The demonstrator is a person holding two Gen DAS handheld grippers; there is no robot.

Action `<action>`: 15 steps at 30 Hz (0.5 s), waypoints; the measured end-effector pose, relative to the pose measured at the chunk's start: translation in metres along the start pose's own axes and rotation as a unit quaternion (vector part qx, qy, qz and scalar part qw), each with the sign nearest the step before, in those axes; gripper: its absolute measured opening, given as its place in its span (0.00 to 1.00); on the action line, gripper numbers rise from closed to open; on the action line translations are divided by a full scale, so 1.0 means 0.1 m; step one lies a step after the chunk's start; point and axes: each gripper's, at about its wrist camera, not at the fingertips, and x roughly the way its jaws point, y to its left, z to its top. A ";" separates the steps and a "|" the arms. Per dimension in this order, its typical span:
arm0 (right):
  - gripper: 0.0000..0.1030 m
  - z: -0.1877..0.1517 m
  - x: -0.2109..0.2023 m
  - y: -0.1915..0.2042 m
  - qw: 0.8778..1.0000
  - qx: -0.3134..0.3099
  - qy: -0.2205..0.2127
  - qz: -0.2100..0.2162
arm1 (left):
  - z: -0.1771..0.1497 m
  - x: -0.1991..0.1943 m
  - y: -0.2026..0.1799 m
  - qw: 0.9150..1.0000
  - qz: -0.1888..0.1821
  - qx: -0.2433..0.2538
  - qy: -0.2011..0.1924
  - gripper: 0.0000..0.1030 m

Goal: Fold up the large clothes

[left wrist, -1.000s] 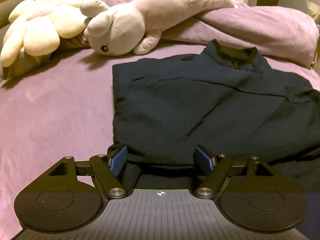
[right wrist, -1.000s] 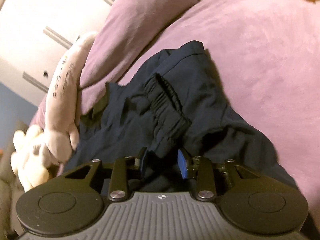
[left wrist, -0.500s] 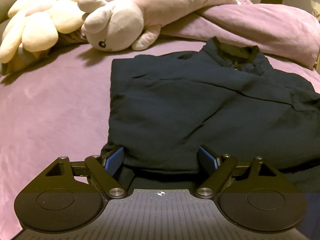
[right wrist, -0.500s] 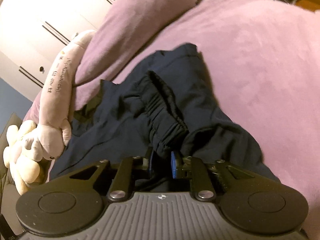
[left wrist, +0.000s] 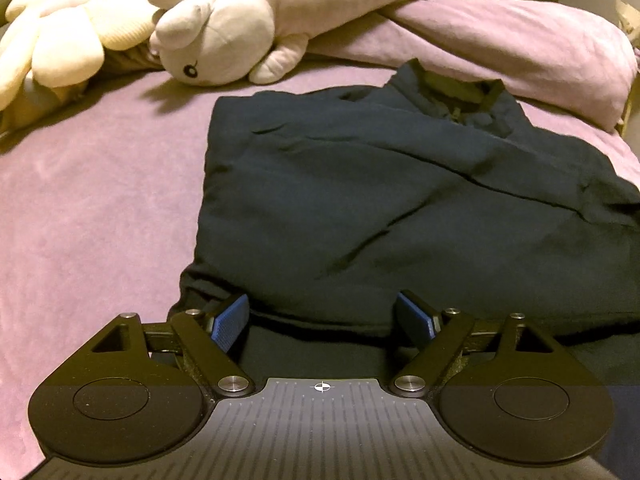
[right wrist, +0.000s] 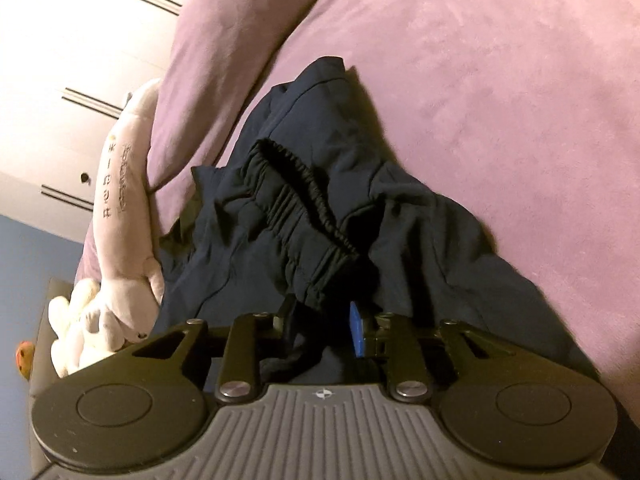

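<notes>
I am working over a bed spread with a mauve fleece blanket (left wrist: 100, 208), white wardrobe doors (right wrist: 60, 40) behind it in the right wrist view. A dark navy jacket (left wrist: 380, 200) lies on the blanket, partly folded, its collar (left wrist: 460, 88) at 12 o'clock in the left wrist view and its near hem at 6 o'clock. My left gripper (left wrist: 324, 320) sits at that hem with its jaws standing wide; the blue pads (left wrist: 230, 322) flank the edge of the cloth without pressing on it, so it holds nothing. In the right wrist view the jacket's gathered elastic cuff (right wrist: 304, 208) runs from 11 o'clock down toward my right gripper (right wrist: 322, 326). Its jaws stand narrow and are opening, with a bunch of sleeve fabric between them; I cannot tell whether the pads press on it. Beyond the jacket, at 12 o'clock in the left wrist view, a mauve duvet (left wrist: 520, 40) is heaped. A long pale plush animal (left wrist: 256, 28) lies across it, and a cream flower-shaped cushion (left wrist: 72, 36) sits at 10 o'clock.
</notes>
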 end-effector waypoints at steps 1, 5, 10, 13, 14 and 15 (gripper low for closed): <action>0.23 0.01 0.04 0.01 1.000 -0.002 -0.001 -0.005 | 0.01 0.02 0.01 1.000 -0.001 -0.006 -0.001 0.84; 0.22 -0.05 0.14 0.10 0.997 -0.063 -0.027 -0.028 | 0.02 0.10 0.09 0.999 -0.006 -0.044 -0.008 0.85; 0.26 -0.38 -0.17 0.42 0.980 -0.173 -0.050 -0.089 | -0.05 0.06 -0.05 0.999 0.029 -0.042 -0.017 0.86; 0.29 -0.56 -0.54 0.50 0.963 -0.249 -0.030 -0.096 | -0.10 -0.10 -0.06 0.999 0.002 -0.032 -0.011 0.85; 0.33 -0.60 -0.67 0.49 0.957 -0.268 -0.029 -0.108 | -0.13 -0.16 -0.02 0.999 -0.011 -0.044 -0.003 0.83; 0.33 -0.64 -0.80 0.45 0.952 -0.281 -0.024 -0.116 | -0.17 -0.23 0.03 0.998 -0.032 -0.052 0.002 0.81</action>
